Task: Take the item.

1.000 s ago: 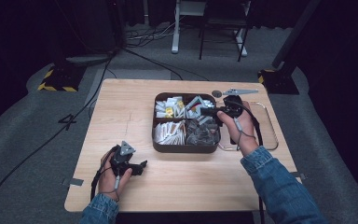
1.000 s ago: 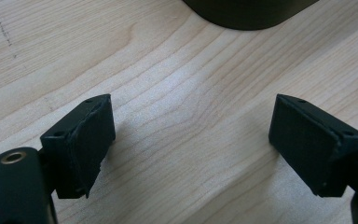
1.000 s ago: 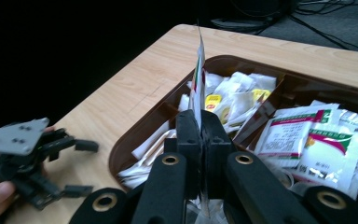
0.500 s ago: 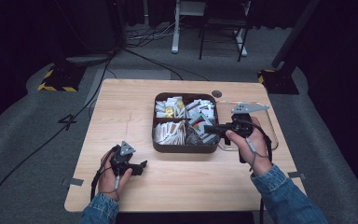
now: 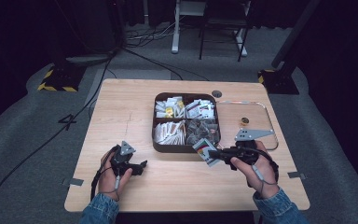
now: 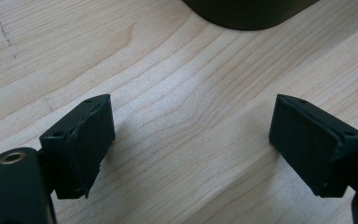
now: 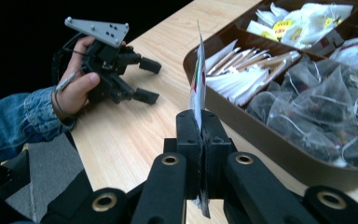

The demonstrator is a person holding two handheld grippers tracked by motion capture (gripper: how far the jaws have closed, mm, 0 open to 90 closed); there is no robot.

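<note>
Both tongs sit at our near edge of the pale wooden table [image 5: 121, 112]: our left gripper [image 5: 142, 166] rests low on bare wood with its jaws spread wide and nothing between them, while our right gripper [image 5: 213, 153] has its jaws pressed together on a flat white sachet with red and green print [image 5: 205, 151], held edge-up just in front of the dark brown four-compartment tray [image 5: 186, 148]. Around the table we see grey carpet [image 5: 28, 140], cables running off to the far left, a black-and-yellow striped base [image 5: 56, 80] and chair legs beyond the far edge, all in a dark room. Open wood stretches across the left half of the table and along the near strip between our hands. A clear plastic tray [image 5: 265, 109] lies touching the brown tray's right side. From the right gripper view, the sachet [image 7: 196, 79] rises beside the compartment of white paper packets [image 7: 242, 70], with clear pyramid tea bags [image 7: 317, 102] to the right.
</note>
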